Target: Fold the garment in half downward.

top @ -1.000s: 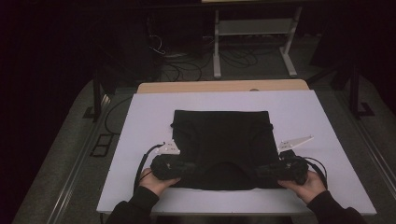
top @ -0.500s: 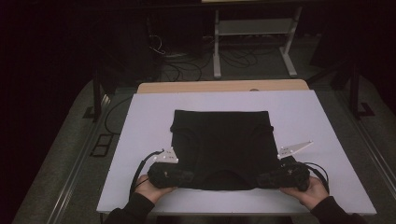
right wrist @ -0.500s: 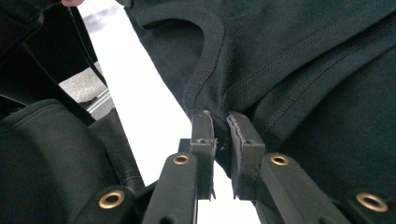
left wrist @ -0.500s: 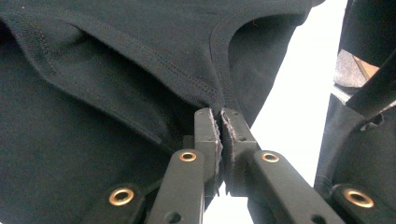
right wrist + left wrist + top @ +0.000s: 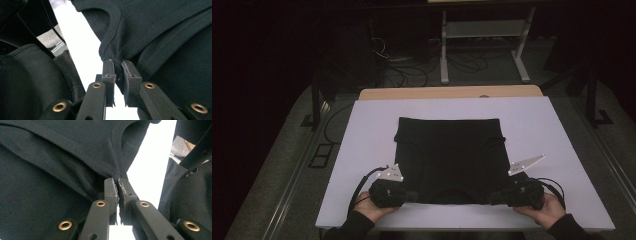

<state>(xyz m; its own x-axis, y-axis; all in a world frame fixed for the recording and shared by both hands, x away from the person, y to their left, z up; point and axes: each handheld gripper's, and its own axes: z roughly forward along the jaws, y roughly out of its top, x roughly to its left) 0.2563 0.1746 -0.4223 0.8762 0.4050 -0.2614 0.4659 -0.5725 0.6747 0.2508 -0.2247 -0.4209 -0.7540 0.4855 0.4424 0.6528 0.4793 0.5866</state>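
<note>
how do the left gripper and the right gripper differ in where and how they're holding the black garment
The left gripper pinches the near-left corner of the black garment; the right gripper pinches the near-right corner. The left gripper's grey plate lies close over its body, while the right gripper's plate juts out toward the table's right side. Both are shut on a seamed edge of fabric and lie low on the white table at its near edge.

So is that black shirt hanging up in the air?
No, the black shirt lies flat on the white table, with each claw pinching a near corner.
</note>
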